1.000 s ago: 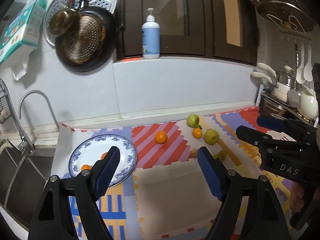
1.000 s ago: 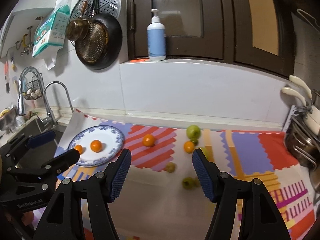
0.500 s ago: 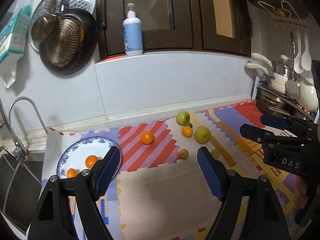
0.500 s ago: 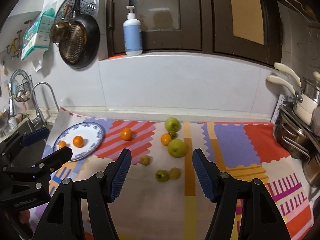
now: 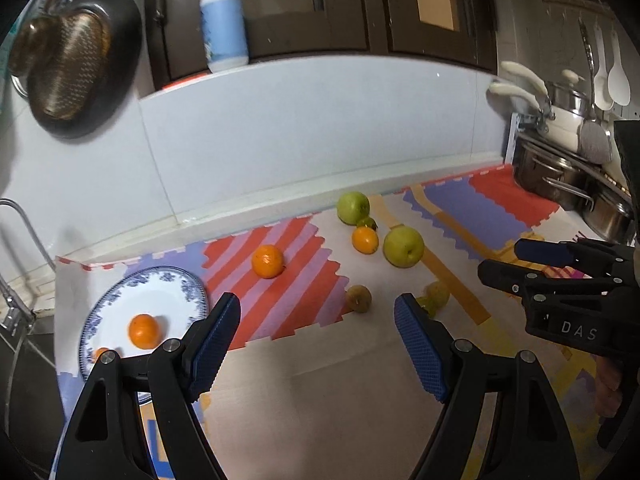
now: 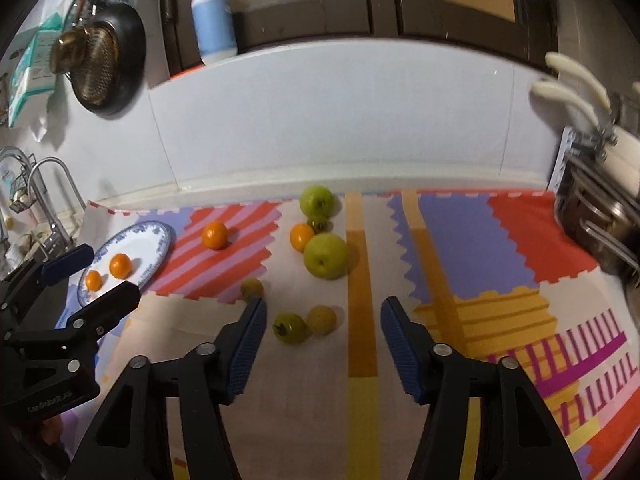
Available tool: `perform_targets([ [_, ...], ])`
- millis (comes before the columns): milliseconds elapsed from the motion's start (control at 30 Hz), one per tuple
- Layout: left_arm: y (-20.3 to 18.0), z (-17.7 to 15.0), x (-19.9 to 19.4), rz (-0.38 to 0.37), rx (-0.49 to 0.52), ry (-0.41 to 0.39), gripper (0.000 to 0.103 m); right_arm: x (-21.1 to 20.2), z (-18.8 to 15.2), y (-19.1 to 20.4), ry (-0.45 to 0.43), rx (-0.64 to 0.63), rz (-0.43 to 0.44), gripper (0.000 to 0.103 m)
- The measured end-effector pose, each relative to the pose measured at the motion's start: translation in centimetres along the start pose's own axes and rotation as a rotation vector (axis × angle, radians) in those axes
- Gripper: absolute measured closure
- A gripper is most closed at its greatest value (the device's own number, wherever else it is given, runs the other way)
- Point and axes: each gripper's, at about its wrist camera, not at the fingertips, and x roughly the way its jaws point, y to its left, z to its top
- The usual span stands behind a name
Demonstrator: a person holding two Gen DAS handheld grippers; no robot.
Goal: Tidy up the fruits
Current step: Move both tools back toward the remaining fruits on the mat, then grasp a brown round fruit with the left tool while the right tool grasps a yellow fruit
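A blue-patterned white plate [image 5: 120, 304] [image 6: 154, 236] at the left of the colourful mat holds two oranges [image 6: 120, 265]. Loose on the mat lie an orange [image 5: 267, 261] [image 6: 215, 234], a second orange [image 5: 365, 239] [image 6: 301, 236], two green apples [image 5: 403, 246] [image 6: 326, 255] [image 6: 317, 200], and several small yellow-green fruits [image 6: 290, 327] [image 5: 359, 298]. My left gripper [image 5: 318, 344] is open and empty above the mat's front. My right gripper [image 6: 323, 342] is open and empty, just in front of the small fruits.
A sink and tap [image 6: 48, 196] lie left of the plate. Steel pots [image 5: 560, 184] stand at the right edge. A tiled wall backs the counter, with a hanging pan [image 6: 104, 68] and a soap bottle [image 6: 212, 20] on the sill.
Both grippers have moved right and forward towards the fruit; the fruit looks larger and nearer. Both stay open and empty. No fruit has moved.
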Motion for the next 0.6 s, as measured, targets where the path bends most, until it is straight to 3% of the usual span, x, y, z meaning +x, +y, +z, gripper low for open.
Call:
perform_targets([
  [600, -0.5, -0.5, 8.0, -0.101, 0.008, 0.122, 0.042, 6.5, -0.6, -1.1, 0.117, 0.049, 0.072, 0.063],
])
